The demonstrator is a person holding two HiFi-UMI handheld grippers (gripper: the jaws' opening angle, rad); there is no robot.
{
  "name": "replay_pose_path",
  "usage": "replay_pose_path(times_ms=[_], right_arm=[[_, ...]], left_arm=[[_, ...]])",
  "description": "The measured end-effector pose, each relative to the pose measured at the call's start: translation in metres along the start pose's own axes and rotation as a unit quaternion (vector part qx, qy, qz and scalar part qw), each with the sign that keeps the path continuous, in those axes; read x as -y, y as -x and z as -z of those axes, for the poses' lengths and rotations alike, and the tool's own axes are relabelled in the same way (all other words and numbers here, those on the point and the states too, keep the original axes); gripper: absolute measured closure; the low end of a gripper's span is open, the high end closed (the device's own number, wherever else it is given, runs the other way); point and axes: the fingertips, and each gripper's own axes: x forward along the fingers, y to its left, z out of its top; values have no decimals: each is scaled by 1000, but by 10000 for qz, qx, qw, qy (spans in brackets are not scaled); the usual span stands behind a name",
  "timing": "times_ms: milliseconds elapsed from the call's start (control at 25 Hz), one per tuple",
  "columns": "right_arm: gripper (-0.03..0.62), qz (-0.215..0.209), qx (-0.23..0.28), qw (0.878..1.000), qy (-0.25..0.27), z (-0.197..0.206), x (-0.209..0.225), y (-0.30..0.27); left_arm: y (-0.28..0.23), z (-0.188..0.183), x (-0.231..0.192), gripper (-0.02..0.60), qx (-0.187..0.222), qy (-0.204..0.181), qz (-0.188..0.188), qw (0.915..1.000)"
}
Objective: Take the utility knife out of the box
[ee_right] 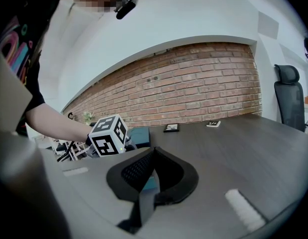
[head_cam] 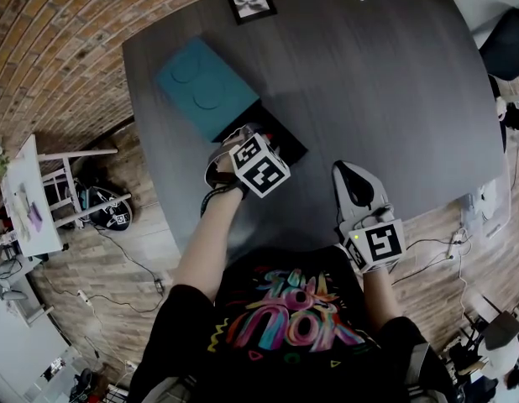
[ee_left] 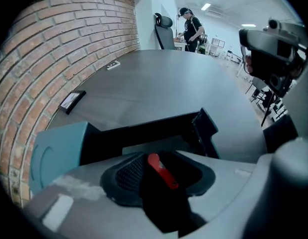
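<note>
L tool [ee_left: 156, 159], jaws wide, points down into open black box [head_cam: 280, 141] w/ teal lid [head_cam: 205, 86] on dark table [head_cam: 369, 82]; slim red utility knife [ee_left: 164, 173] sits inside, btwn jaws. R tool [head_cam: 353, 183]: jaws together, empty, at table edge.

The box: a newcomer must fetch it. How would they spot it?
On the dark grey table, look left, toward the brick wall. The box lies open there, black inside, under the left gripper; only it has a teal lid.

slim red utility knife [ee_left: 162, 171] lying slantwise inside open black box [head_cam: 286, 139]; box near left edge of dark worktop [head_cam: 369, 82], teal lid [head_cam: 205, 86] folded back flat.
</note>
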Motion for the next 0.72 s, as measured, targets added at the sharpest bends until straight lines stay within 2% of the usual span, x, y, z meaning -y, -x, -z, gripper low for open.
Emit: replay_pose_path(times_ms=[160, 720], right_arm=[[595, 41, 28, 10000, -22, -1, 0, 1], [595, 111, 31, 9999, -31, 2, 5, 3]], left_arm=[[-1, 0, 10, 493, -15, -258, 163, 9995], [-3, -1, 11, 515, 49, -412, 67, 9991]])
